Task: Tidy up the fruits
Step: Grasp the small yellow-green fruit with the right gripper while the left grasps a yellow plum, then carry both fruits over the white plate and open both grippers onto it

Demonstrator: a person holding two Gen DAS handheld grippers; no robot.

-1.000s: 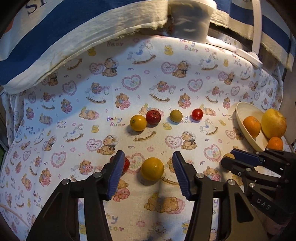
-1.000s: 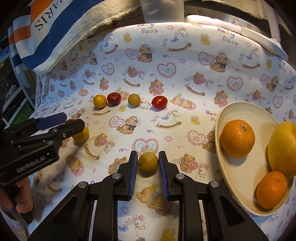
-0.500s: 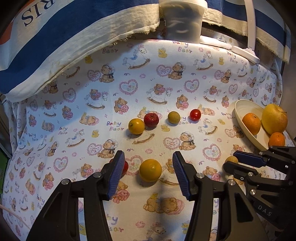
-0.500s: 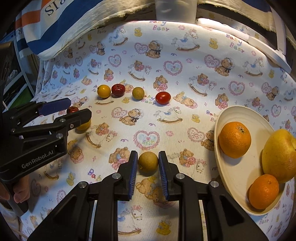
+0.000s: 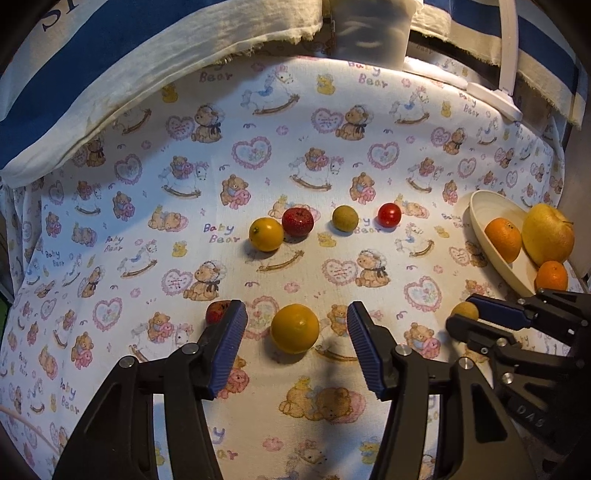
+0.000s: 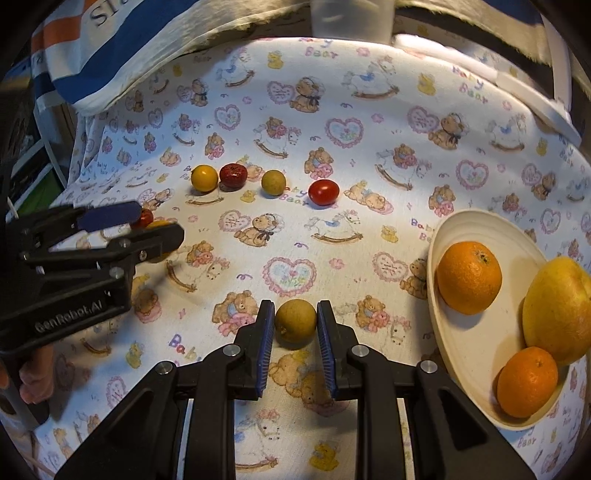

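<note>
My right gripper is shut on a small brownish-green round fruit, lifted slightly above the cloth; it also shows in the left wrist view. My left gripper is open around a yellow-orange fruit lying on the cloth, jaws apart from it. A small red fruit lies just left of its left finger. A row of fruits lies farther back: yellow, dark red, brownish-green, red tomato.
A cream plate at the right holds two oranges and a large yellow fruit. A blue-and-white cloth and a white container border the back. The bear-print tablecloth covers the table.
The right gripper has lifted the brownish-green fruit a little higher off the cloth. The left gripper stays open around the yellow-orange fruit, edging slightly closer to it.
</note>
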